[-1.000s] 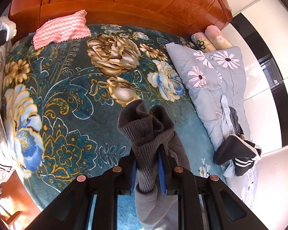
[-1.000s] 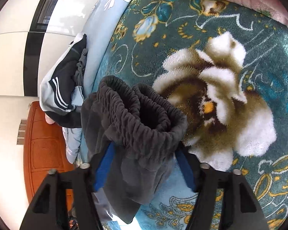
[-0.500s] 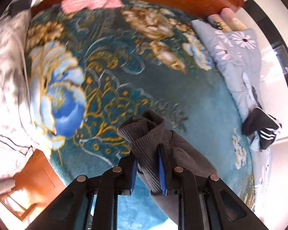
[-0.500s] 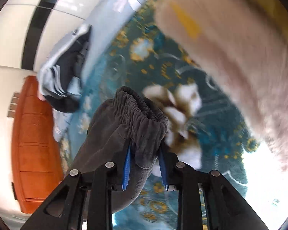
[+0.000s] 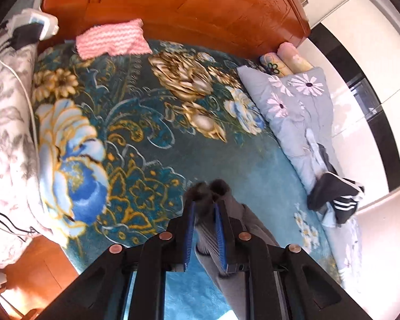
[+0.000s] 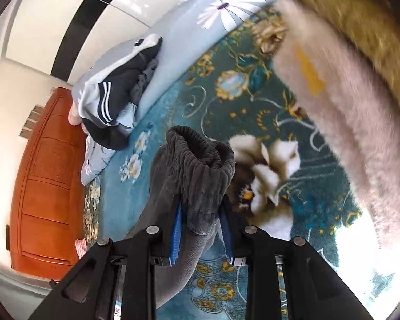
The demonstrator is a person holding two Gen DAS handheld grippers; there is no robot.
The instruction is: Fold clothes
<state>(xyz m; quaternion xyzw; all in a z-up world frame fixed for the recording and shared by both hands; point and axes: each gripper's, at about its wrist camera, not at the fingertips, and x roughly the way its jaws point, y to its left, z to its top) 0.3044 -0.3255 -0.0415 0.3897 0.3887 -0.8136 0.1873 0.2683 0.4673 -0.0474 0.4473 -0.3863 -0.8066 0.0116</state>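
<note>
I hold grey sweatpants point(image 6: 197, 176) stretched between both grippers above a teal flowered blanket point(image 5: 136, 122). My left gripper point(image 5: 204, 208) is shut on a ribbed grey cuff point(image 5: 208, 194); the leg hangs down to the right. My right gripper point(image 6: 201, 208) is shut on the gathered elastic waistband, which bunches above the blue pads point(image 6: 176, 229). The rest of the pants hangs below, out of view.
A black and white striped garment point(image 5: 336, 197) lies on a grey daisy-print pillow point(image 5: 296, 106); it also shows in the right wrist view point(image 6: 112, 104). A pink cloth point(image 5: 112, 38) lies by the wooden headboard point(image 5: 200, 2). A white quilt point(image 5: 5, 122) lies left. Pink fluffy fabric point(image 6: 346, 93) is close right.
Both grippers have swung and lifted with the pants. The left view has tilted back toward the headboard. Less of the cuff sticks out past the left fingers.
</note>
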